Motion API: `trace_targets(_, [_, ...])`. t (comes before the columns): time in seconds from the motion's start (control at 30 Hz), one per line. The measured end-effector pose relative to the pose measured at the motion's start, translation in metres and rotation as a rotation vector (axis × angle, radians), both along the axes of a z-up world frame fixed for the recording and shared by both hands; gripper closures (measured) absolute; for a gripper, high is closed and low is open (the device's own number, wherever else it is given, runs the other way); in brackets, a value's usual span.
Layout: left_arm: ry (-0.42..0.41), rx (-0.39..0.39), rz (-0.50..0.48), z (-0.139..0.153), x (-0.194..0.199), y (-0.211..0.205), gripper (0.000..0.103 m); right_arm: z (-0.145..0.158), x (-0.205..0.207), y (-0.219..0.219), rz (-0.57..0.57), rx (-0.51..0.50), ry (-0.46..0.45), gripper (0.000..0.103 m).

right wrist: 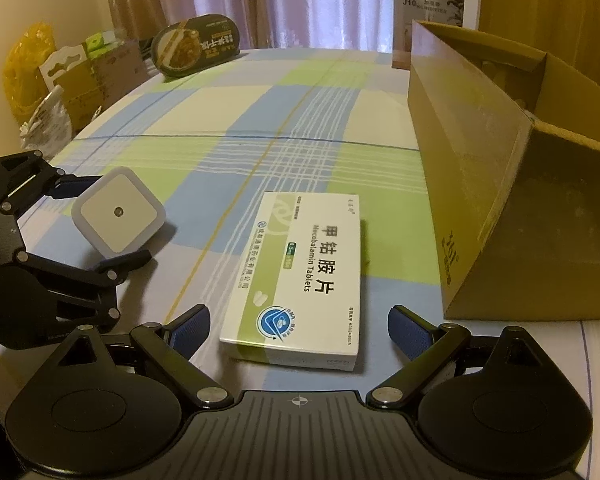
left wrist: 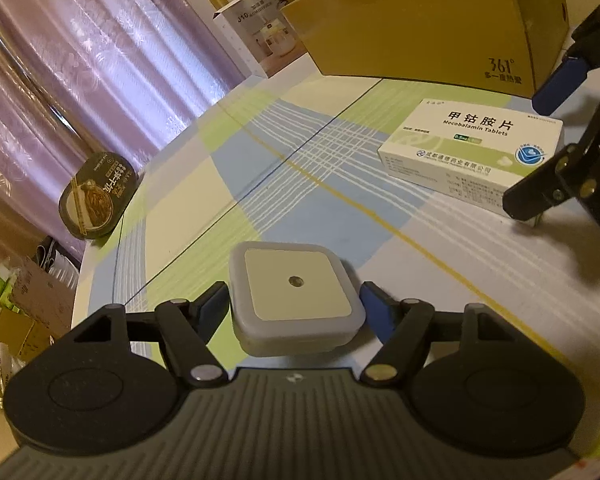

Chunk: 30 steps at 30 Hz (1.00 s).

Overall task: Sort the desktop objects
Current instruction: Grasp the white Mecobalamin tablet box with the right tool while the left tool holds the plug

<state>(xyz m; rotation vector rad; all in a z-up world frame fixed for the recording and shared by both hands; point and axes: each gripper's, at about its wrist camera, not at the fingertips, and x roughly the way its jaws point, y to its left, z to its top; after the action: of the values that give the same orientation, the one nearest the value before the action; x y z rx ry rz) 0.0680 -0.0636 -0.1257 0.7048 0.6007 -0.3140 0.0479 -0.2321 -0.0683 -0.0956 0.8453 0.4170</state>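
Observation:
A square white and grey night light [left wrist: 296,292] is held just above the checked tablecloth, with my left gripper [left wrist: 294,304] shut on it, both blue pads pressing its sides. In the right wrist view the night light [right wrist: 118,212] hangs tilted between the left gripper's [right wrist: 108,222] fingers, over its own shadow. A white and green medicine box [right wrist: 300,276] lies flat on the cloth. My right gripper [right wrist: 300,330] stands open around its near end, pads clear of both sides. The medicine box [left wrist: 472,148] and right gripper [left wrist: 548,140] also show in the left wrist view.
An open brown cardboard box [right wrist: 500,200] [left wrist: 420,20] stands right of the medicine box. A dark noodle bowl [right wrist: 196,46] [left wrist: 94,196] leans at the table's far left edge. A white J10 carton [right wrist: 428,12] stands by the curtain. Cartons and bags [right wrist: 80,76] are piled off the table's left side.

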Motion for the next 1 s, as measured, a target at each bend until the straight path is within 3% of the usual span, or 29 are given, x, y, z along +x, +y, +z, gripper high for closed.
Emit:
trace_targets(0.47, [0.073, -0.160, 0.072, 0.014, 0.003, 0.016, 0.038, -0.009, 0.017, 0.013, 0.014, -0.051, 0.000, 0.011])
trace_targets(0.5, [0.077, -0.170, 0.076, 0.015, 0.003, 0.017, 0.038, -0.010, 0.018, 0.015, 0.017, -0.054, 0.001, 0.014])
trace_targets(0.53, [0.081, -0.181, 0.081, 0.016, 0.003, 0.018, 0.038, -0.010, 0.019, 0.016, 0.023, -0.060, 0.002, 0.028])
trace_targets(0.6, [0.089, -0.203, 0.090, 0.017, 0.003, 0.019, 0.038, -0.010, 0.019, 0.018, 0.029, -0.073, -0.003, 0.034])
trace_targets(1.0, [0.093, -0.309, 0.112, 0.039, -0.001, 0.027, 0.038, 0.020, -0.004, 0.012, 0.009, -0.051, -0.082, 0.035])
